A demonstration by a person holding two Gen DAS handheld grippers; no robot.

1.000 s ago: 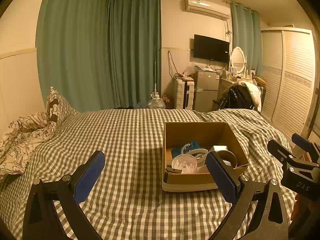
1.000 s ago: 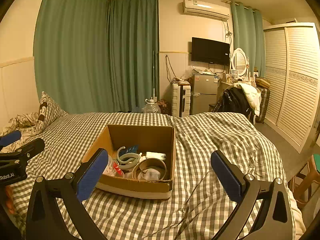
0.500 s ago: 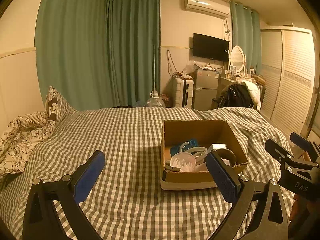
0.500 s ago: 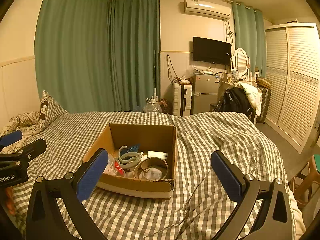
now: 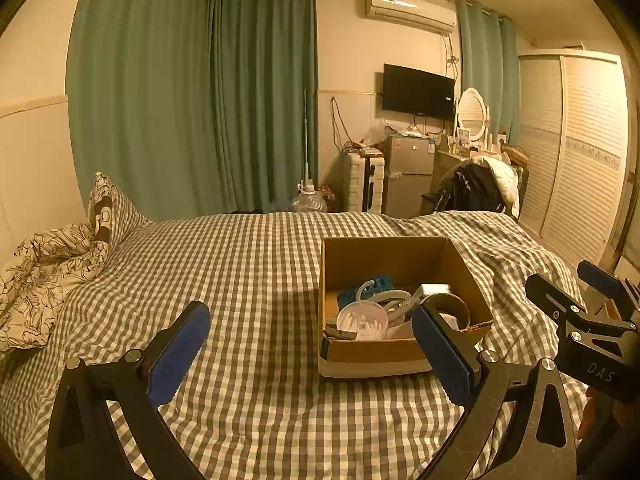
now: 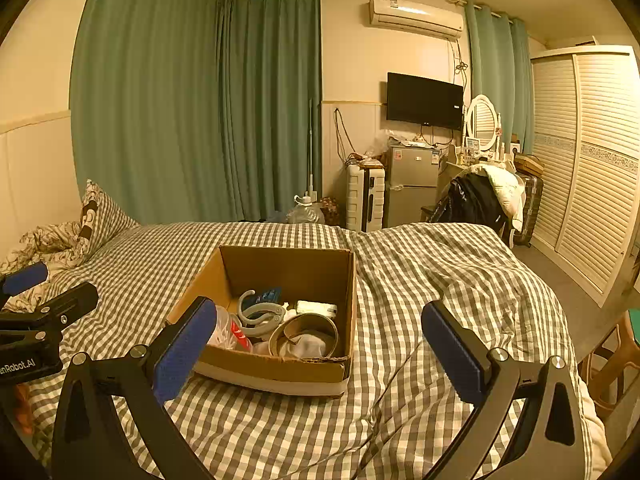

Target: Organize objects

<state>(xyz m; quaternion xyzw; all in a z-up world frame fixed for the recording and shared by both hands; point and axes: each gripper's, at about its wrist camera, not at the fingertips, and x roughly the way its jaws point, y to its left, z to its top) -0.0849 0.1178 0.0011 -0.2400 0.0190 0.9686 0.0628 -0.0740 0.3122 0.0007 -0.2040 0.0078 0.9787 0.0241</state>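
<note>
An open cardboard box [image 5: 468,280] [image 6: 200,280] stands on a grey checked bed. It holds a grey hook clip [image 6: 258,312], a blue item [image 5: 366,286], a round clear lid [image 5: 362,320], a tape roll [image 6: 304,332], a white block [image 6: 316,308] and a red-marked packet [image 6: 236,334]. My left gripper [image 5: 310,354] is open and empty, hovering before the box's near left side. My right gripper [image 6: 320,354] is open and empty, just in front of the box. Each gripper shows at the edge of the other's view.
A floral duvet and pillow [image 5: 52,256] lie at the bed's left. Rumpled cover folds [image 6: 460,292] lie right of the box. Beyond the bed are a curtain, a small fridge [image 6: 410,186], a chair with clothes [image 6: 480,196] and a wardrobe.
Both views have shifted very slightly; the box sits marginally lower and nearer in them. Both grippers stay open and empty.
</note>
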